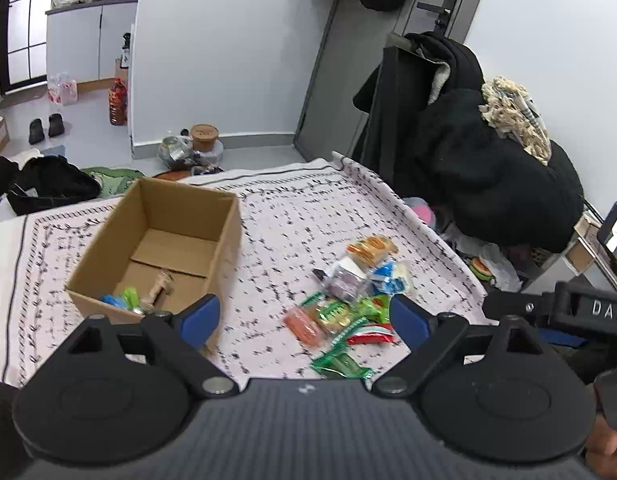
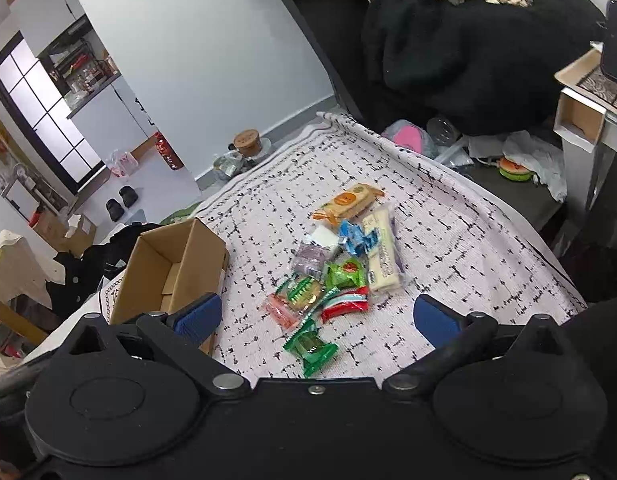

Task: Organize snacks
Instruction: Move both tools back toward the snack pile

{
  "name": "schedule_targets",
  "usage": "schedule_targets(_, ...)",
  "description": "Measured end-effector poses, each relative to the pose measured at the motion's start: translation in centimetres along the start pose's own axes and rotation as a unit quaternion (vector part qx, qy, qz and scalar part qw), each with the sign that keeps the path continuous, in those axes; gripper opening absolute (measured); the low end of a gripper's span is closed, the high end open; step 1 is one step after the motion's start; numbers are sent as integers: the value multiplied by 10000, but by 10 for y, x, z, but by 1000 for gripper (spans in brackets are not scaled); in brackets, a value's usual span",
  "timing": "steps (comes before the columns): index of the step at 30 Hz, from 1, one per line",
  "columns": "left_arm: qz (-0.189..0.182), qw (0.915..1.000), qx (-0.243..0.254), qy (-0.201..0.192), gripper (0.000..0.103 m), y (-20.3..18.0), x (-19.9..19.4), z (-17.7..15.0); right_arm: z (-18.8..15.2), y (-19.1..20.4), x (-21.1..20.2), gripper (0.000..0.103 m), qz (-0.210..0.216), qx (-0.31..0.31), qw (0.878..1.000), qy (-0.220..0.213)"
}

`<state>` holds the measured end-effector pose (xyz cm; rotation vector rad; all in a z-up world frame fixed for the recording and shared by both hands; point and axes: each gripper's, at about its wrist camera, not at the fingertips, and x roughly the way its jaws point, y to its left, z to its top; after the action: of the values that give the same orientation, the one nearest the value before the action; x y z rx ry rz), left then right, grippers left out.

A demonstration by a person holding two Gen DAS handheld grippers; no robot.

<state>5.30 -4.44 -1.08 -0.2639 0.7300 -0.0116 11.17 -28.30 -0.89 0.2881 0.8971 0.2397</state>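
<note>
An open cardboard box [image 1: 160,240] stands on the patterned cloth at the left and holds a few snacks [image 1: 124,300] at its near end. It also shows in the right wrist view [image 2: 176,268]. A pile of wrapped snacks [image 1: 348,296] lies on the cloth to the right of the box, seen too in the right wrist view [image 2: 336,264]. A green packet [image 2: 310,348] lies nearest. My left gripper [image 1: 304,320] is open and empty, above the cloth between box and pile. My right gripper [image 2: 318,318] is open and empty, just short of the pile.
The cloth-covered table [image 1: 300,208] ends at the right beside a chair heaped with black clothes [image 1: 488,160]. A phone on a stand [image 1: 614,240] is at the far right. Floor clutter and a jar [image 1: 204,136] lie beyond the far edge.
</note>
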Motion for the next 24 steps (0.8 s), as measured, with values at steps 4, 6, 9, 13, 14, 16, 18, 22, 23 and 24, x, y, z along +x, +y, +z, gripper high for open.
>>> schedule_targets(4, -3, 9999, -114, 92, 91, -8, 6, -5, 1, -6, 3, 103, 42, 114, 9998, 138)
schedule_targets(6, -47, 9998, -141, 152, 91, -12, 10, -7, 2, -7, 6, 103, 22, 114, 9998, 154)
schedule_targets(9, -41, 9998, -136, 168, 91, -18, 16, -10, 3, -11, 10, 103, -62, 221, 9996, 185)
schedule_targets(13, -48, 9994, -253, 239, 90, -22, 28, -14, 5, -18, 17, 103, -145, 317, 9992, 175)
schedule_targets(14, -43, 9993, -271, 260, 90, -22, 31, -15, 6, -19, 18, 102, -118, 319, 9993, 163)
schedule_targets(16, -51, 9991, -293, 309, 90, -24, 38, -16, 8, -20, 22, 101, -111, 343, 9992, 186)
schedule_targets(18, -69, 9988, -314, 378, 89, -26, 45, -17, 10, -22, 26, 101, -126, 372, 9990, 235)
schedule_targets(22, -68, 9977, -453, 490, 88, -28, 60, -19, 12, -27, 36, 101, -169, 436, 9982, 377)
schedule_targets(23, -60, 9976, -463, 511, 88, -29, 63, -19, 13, -29, 39, 101, -219, 450, 9978, 425)
schedule_targets(24, -53, 9975, -460, 538, 88, -31, 68, -20, 14, -30, 42, 101, -257, 452, 9976, 465)
